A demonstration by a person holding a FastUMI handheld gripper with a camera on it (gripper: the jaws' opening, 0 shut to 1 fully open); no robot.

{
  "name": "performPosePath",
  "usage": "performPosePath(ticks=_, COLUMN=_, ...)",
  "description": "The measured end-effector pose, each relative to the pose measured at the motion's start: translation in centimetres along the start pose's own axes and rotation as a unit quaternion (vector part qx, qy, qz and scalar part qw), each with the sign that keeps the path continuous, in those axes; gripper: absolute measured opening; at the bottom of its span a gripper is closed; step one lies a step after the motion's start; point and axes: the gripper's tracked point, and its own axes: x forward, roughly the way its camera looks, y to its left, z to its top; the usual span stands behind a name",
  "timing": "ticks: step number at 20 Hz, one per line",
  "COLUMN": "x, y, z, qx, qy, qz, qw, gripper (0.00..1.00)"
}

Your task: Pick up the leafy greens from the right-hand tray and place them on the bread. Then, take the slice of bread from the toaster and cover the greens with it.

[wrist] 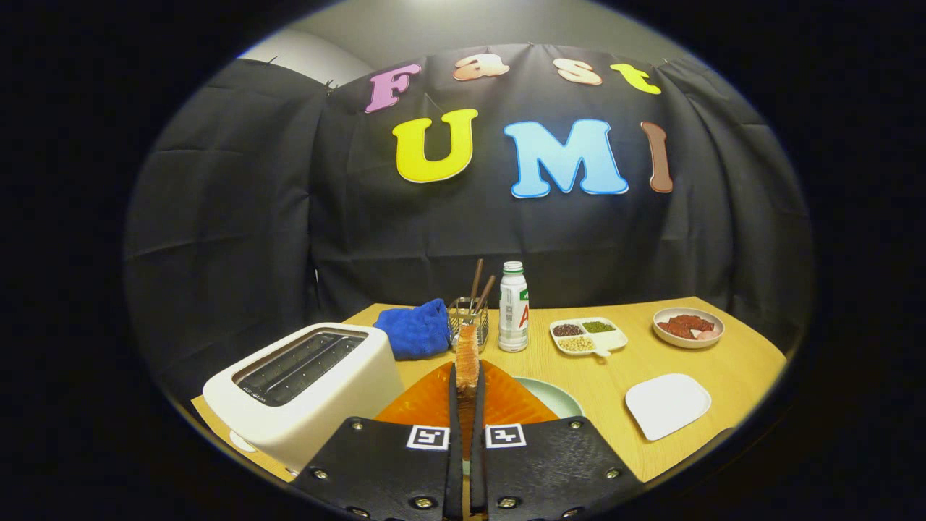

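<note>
My gripper (466, 383) is shut on a toasted slice of bread (467, 354), which stands upright and edge-on between the two fingers and sticks out above their tips. The white toaster (311, 380) sits just left of the fingers, and both of its slots look empty. A pale green plate (561, 396) lies under and just right of the fingers, which hide most of it along with whatever lies on it. To the right, the white tray (667, 404) lies bare on the wooden table (723, 362).
Beyond the fingers stand a blue cloth (416, 329), a wire holder with chopsticks (469, 311) and a white bottle (513, 307). A divided dish of beans (587, 336) and a bowl of reddish food (687, 327) sit at the far right.
</note>
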Motion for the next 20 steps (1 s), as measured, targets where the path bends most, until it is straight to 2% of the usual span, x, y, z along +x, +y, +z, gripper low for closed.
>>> performPosePath(ticks=8, x=1.6, y=1.2, z=-1.9, qx=0.010, qy=0.007, qz=0.016, qw=1.000, gripper=0.04)
performPosePath(ticks=10, x=2.0, y=0.6, z=-2.8, qx=0.032, qy=0.016, qz=0.014, qw=0.999, gripper=0.04)
performPosePath(ticks=13, x=2.1, y=-1.2, z=-2.3, qx=0.026, qy=0.010, qz=-0.005, qw=1.000, gripper=0.04)
performPosePath(ticks=16, x=2.2, y=-2.8, z=-3.2, qx=0.019, qy=0.014, qz=-0.034, qw=0.999, gripper=0.12)
performPosePath(ticks=20, x=2.4, y=-3.4, z=-3.7, qx=-0.007, qy=0.019, qz=-0.044, qw=0.999, gripper=0.19)
